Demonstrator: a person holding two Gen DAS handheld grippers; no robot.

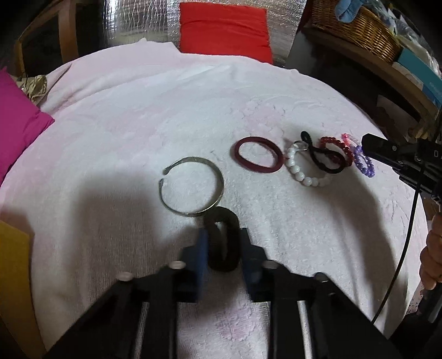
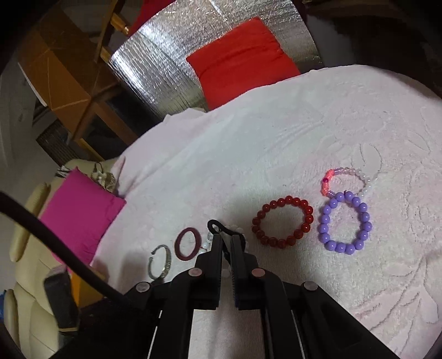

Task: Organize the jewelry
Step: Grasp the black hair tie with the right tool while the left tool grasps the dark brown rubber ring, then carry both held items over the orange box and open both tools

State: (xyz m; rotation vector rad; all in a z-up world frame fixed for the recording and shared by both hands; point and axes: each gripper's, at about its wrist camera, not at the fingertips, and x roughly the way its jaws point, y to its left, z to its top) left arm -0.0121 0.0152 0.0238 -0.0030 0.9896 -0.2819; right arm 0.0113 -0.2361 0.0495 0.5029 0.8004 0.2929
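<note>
My left gripper (image 1: 222,243) is shut on a thick black hair band (image 1: 223,221), held just above the pink-white towel (image 1: 138,116), near a silver open bangle (image 1: 192,189). To the right lie a maroon ring band (image 1: 258,158), a white bead bracelet (image 1: 301,171), a thin black hair tie (image 1: 323,157), a red bead bracelet (image 2: 283,222), a purple bead bracelet (image 2: 344,221) and a pink-white bead bracelet (image 2: 346,181). My right gripper (image 2: 227,237) is nearly shut around the thin black hair tie (image 2: 214,225); the grip point is hidden by the fingers.
A red cushion (image 1: 223,30) lies at the far edge against silver foil. A magenta cushion (image 1: 16,121) is at the left edge. A wicker basket (image 1: 356,26) stands on a shelf at the back right. A cream chair (image 2: 25,248) is left of the table.
</note>
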